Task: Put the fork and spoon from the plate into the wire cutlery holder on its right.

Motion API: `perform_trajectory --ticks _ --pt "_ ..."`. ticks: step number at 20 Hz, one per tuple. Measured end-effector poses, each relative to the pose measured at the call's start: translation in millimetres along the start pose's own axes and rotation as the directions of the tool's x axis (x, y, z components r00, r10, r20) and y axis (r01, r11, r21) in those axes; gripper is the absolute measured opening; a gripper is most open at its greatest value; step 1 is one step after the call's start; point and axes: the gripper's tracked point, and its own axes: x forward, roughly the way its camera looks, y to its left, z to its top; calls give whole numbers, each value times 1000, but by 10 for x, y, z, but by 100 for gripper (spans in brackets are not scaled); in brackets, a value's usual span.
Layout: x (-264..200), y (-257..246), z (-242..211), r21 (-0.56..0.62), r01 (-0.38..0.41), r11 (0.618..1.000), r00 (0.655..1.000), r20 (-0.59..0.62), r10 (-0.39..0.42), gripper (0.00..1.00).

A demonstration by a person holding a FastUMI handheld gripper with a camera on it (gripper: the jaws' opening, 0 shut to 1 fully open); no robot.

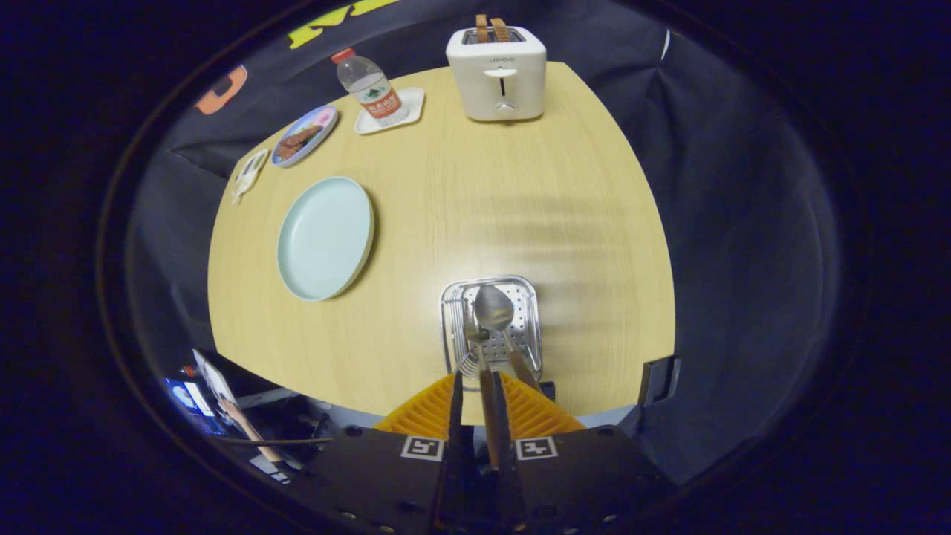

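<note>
- Far left: a small patterned plate (304, 134) with dark food on it, and a water bottle (368, 87) on a white tray (411, 106) just right of it. Not part of the job.
- Left of centre: the pale green plate (325, 238) is bare — no cutlery left on it.
- Far centre: white toaster (496, 72) with two slices standing up out of it. Well apart from the work area.
- Near centre: wire cutlery holder (490, 321) sits on the wooden table (520, 200), right of the plate and just ahead of the fingers.
- Spoon (494, 307) bowl is over the holder's basket, its handle running back toward the gripper's right side. Looks already placed, leaning on the near rim.
- Fork (474, 331) head is inside the holder, beside the spoon on its left; its brown handle runs straight back between the orange fingers.
- Gripper (487, 390) is narrow, both pads appear to press on the fork handle — it reads as clamped, not released.
- Step in hand, as I judge it: last drop-off, fork going in after the spoon.
- Next move calls for: fork tip well down in the basket, then part the fingers and back straight off toward the near side so the handle isn't dragged out.
- Risk: snagging the spoon handle on retreat.
</note>
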Motion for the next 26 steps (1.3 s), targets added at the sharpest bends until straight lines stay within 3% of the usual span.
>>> perform_trajectory --ticks 3,5,9,11,16,18,22,26 --pt "-105 157 153 -42 -6 999 995 96 10 25" --pt "-221 312 274 -78 -3 997 984 176 17 34" --pt "-532 780 539 -134 -6 991 935 351 53 48" --pt "-711 1022 691 -152 1 988 891 448 68 55" --pt "-1262 1522 957 -179 84 980 714 697 66 86" --pt "-1482 1698 972 -189 82 979 636 766 94 89" --pt "-2004 1988 948 -220 77 973 449 878 163 96" --pt "-2435 2123 846 -256 63 965 315 922 224 96"
